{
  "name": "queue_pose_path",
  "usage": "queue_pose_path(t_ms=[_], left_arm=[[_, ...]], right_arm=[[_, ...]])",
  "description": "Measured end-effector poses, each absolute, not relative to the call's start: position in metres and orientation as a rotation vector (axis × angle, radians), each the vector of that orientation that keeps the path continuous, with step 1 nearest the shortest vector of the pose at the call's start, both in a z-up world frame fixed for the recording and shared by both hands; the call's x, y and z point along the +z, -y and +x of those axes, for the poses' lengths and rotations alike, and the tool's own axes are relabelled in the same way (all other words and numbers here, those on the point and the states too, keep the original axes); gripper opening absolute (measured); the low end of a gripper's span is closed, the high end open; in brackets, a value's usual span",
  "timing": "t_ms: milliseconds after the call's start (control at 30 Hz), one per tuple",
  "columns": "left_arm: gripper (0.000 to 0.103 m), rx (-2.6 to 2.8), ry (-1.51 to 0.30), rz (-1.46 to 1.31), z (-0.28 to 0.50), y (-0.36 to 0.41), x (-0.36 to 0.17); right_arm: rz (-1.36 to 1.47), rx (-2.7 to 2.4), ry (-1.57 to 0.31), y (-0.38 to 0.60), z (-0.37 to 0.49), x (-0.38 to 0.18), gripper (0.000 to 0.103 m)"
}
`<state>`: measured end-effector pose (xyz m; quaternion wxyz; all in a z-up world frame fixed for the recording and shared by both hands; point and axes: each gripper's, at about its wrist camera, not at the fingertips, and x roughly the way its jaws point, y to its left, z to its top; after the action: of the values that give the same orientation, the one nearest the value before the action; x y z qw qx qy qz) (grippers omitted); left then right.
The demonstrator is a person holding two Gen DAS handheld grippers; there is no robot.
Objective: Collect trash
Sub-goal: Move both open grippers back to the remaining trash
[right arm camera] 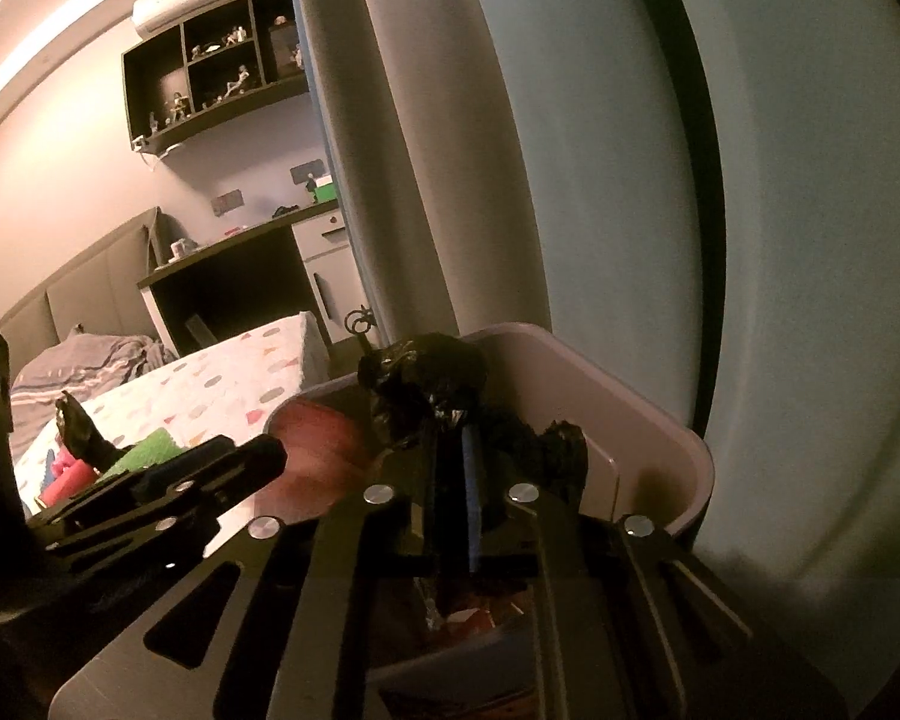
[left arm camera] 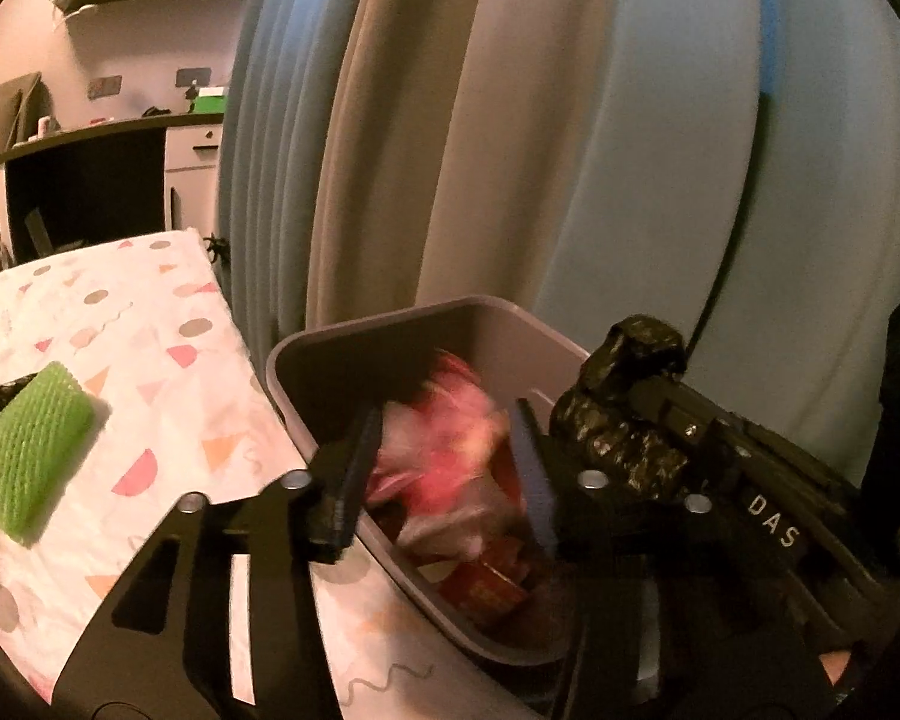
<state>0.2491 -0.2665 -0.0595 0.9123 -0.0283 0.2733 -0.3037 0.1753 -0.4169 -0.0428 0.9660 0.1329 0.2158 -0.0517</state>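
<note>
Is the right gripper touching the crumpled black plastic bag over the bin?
Touching. The right wrist view shows the right gripper nearly closed, pinching the black plastic bag between its fingers above the grey bin.

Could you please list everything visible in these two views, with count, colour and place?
Bin: one, grey, beside the bed, holding red packaging.
Pink-and-white wrapper: one, blurred, over the bin between the left gripper's open fingers.
Black crumpled bag: one, over the bin, pinched by the right gripper.
Green foam net: one, on the bedsheet.
Bedsheet: one, white with coloured shapes.
Curtains: pale blue-grey, behind the bin.
Desk: one, dark, far wall.
Wall shelf: one, dark, with figurines.
Left gripper: black, open.
Right gripper: black, shut on the bag.
</note>
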Motion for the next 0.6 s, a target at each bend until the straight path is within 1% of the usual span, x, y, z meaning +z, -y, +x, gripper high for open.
queue_pose_path(t_ms=[33,100,167,233,300,367,467,533,567,600], left_arm=[[0.053,-0.625,-0.561,-0.058,0.249,0.266,-0.059],[0.058,-0.62,-0.556,-0.06,0.248,0.264,-0.058],[0.065,-0.603,-0.551,-0.066,0.247,0.261,-0.057],[0.077,-0.584,-0.542,-0.083,0.246,0.254,-0.054],[0.082,-0.568,-0.532,-0.092,0.244,0.249,-0.051],[0.085,-0.55,-0.524,-0.091,0.241,0.244,-0.048],[0.088,-0.51,-0.513,-0.084,0.236,0.234,-0.044],[0.09,-0.486,-0.51,-0.086,0.232,0.227,-0.043],[0.09,-0.477,-0.508,-0.086,0.23,0.224,-0.043],[0.09,-0.46,-0.506,-0.086,0.228,0.22,-0.042]], right_arm=[[0.269,-0.105,-0.438,0.417,0.176,-0.044,0.018],[0.271,-0.107,-0.439,0.418,0.176,-0.045,0.025],[0.272,-0.109,-0.436,0.419,0.176,-0.045,0.027],[0.275,-0.112,-0.434,0.42,0.175,-0.045,0.033],[0.279,-0.117,-0.427,0.42,0.173,-0.045,0.037],[0.279,-0.12,-0.422,0.421,0.171,-0.044,0.039],[0.281,-0.128,-0.409,0.422,0.165,-0.043,0.048],[0.277,-0.147,-0.397,0.421,0.16,-0.041,0.059],[0.275,-0.156,-0.392,0.42,0.158,-0.041,0.063],[0.272,-0.169,-0.386,0.42,0.155,-0.041,0.07]])
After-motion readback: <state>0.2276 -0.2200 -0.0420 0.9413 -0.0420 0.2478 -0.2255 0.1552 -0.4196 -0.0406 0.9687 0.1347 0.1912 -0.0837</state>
